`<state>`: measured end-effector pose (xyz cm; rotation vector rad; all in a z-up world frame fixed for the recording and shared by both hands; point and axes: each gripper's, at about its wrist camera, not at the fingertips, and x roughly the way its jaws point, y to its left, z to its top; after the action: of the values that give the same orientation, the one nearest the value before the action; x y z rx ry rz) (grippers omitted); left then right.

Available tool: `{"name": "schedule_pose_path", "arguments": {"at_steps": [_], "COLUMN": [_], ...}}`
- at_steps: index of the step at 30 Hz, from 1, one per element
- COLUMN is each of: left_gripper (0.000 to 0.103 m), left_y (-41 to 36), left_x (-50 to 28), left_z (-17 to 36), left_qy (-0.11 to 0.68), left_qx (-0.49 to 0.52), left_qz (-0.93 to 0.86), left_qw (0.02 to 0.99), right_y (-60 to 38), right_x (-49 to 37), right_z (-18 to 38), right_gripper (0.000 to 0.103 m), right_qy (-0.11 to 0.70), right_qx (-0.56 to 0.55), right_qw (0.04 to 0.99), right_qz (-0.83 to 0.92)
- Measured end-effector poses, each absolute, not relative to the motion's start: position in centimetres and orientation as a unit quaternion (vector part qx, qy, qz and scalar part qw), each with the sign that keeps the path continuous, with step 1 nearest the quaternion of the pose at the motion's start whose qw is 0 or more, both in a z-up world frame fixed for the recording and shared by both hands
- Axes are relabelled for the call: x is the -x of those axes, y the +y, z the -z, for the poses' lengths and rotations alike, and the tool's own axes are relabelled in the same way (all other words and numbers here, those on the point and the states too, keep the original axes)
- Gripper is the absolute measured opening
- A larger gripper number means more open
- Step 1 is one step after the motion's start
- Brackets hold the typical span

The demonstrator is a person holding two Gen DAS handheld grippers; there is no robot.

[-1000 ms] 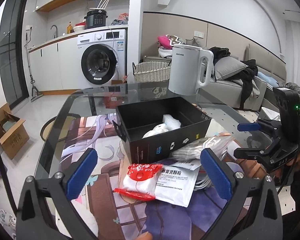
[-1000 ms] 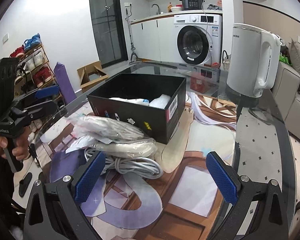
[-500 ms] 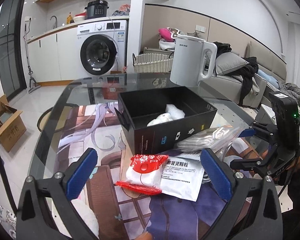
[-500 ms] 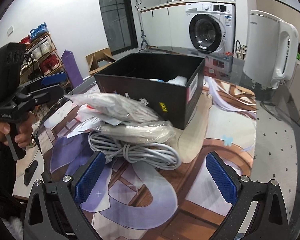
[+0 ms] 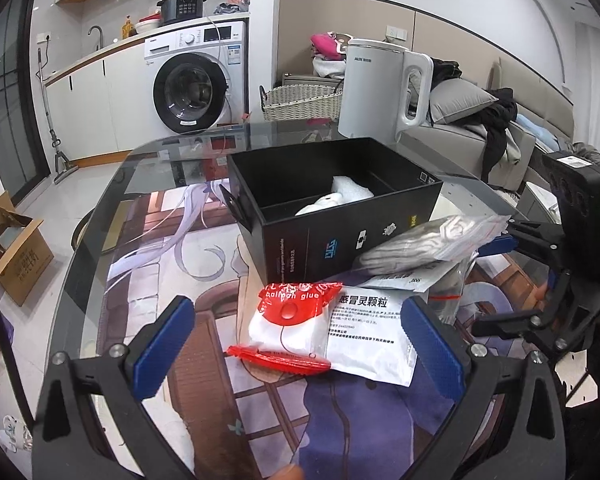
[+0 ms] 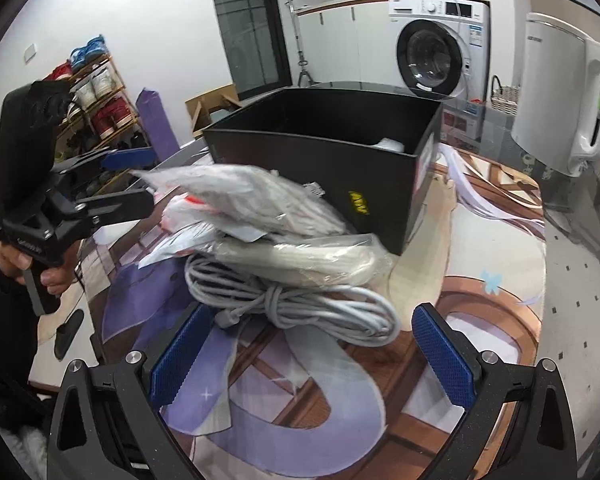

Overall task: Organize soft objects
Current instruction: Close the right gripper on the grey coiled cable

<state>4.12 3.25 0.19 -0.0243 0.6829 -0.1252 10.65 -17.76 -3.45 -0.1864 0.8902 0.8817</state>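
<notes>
Packets lie heaped on the desk (image 5: 100, 248) against the black box's (image 5: 300, 168) near wall: red-topped pouch (image 5: 288, 328) left, white sachet (image 5: 370, 332) beside it, grey bagged bundle (image 5: 424, 244) lying lengthwise left-to-right. Coiled cable (image 6: 300, 308) sits nearest the right tool (image 6: 312, 352). Left tool (image 5: 296, 344) and right tool both spread wide, empty.

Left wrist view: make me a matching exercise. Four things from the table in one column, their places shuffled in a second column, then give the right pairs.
Things:
1. white foam pieces
2. white electric kettle
3. balloon glue packet
4. bagged grey cloth

Places:
A. behind the black box, on the glass table
B. between the open left hand-held gripper fingers
C. inside the black box
D. atop the pile right of the box

Pairs: 1-C, 2-A, 3-B, 4-D
</notes>
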Motion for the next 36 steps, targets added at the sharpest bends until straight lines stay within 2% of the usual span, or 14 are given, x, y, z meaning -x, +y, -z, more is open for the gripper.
{"name": "schedule_pose_path", "arguments": {"at_steps": [5, 29, 31, 36], "left_gripper": [0.103, 0.103, 0.103, 0.103], "left_y": [3.4, 2.7, 2.6, 2.3], "left_x": [-4.2, -4.8, -4.8, -4.8], "left_z": [-0.1, 1.5, 1.6, 1.8], "left_qy": [0.338, 0.371, 0.372, 0.375], "left_qx": [0.015, 0.0, 0.0, -0.003], "left_qz": [0.062, 0.089, 0.092, 0.095], "left_qw": [0.939, 0.924, 0.924, 0.922], "right_y": [-17.4, -17.1, -16.7, -15.3], "right_x": [-9.3, -8.4, -8.2, -7.7], "right_z": [3.0, 2.5, 2.6, 2.8], "right_gripper": [0.102, 0.102, 0.101, 0.085], "right_qy": [0.403, 0.408, 0.407, 0.408], "right_qx": [0.117, 0.08, 0.081, 0.093], "right_qw": [0.796, 0.749, 0.75, 0.746], "right_qz": [-0.436, -0.516, -0.515, -0.518]}}
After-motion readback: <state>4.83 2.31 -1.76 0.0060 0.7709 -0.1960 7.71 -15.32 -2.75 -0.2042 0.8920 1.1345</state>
